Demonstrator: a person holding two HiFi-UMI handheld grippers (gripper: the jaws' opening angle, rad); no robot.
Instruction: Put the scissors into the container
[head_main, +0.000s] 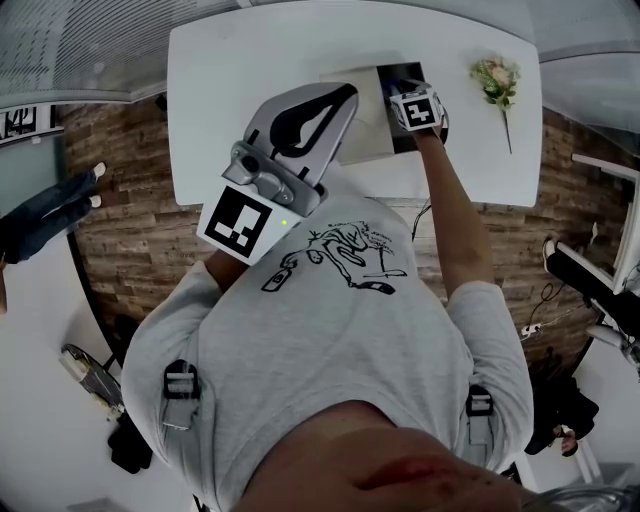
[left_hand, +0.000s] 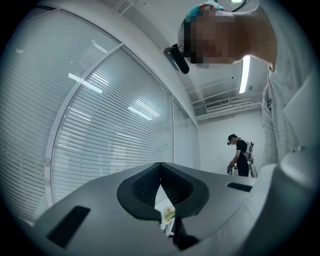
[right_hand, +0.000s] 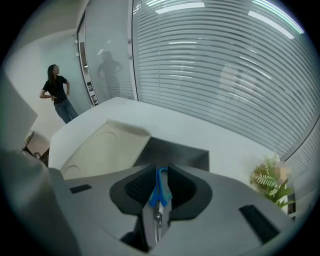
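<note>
A pair of scissors (right_hand: 159, 192) with blue handles stands clamped between the pads of my right gripper (right_hand: 160, 187), blades pointing back toward the camera. This gripper (head_main: 412, 105) hovers over the container on the white table (head_main: 230, 90). The container is a dark box (right_hand: 176, 152) with a beige lid (right_hand: 105, 150) lying open to its left. In the head view the gripper hides most of the dark box (head_main: 402, 135). My left gripper (head_main: 340, 98) is lifted near the person's chest. It (left_hand: 160, 167) points up at the window blinds, shut with nothing in it.
A small bunch of flowers (head_main: 497, 78) lies on the table's right end, also in the right gripper view (right_hand: 270, 182). Wooden floor surrounds the table. One person (right_hand: 57, 92) stands by the glass wall, and another (left_hand: 240, 155) stands at the far end of the room.
</note>
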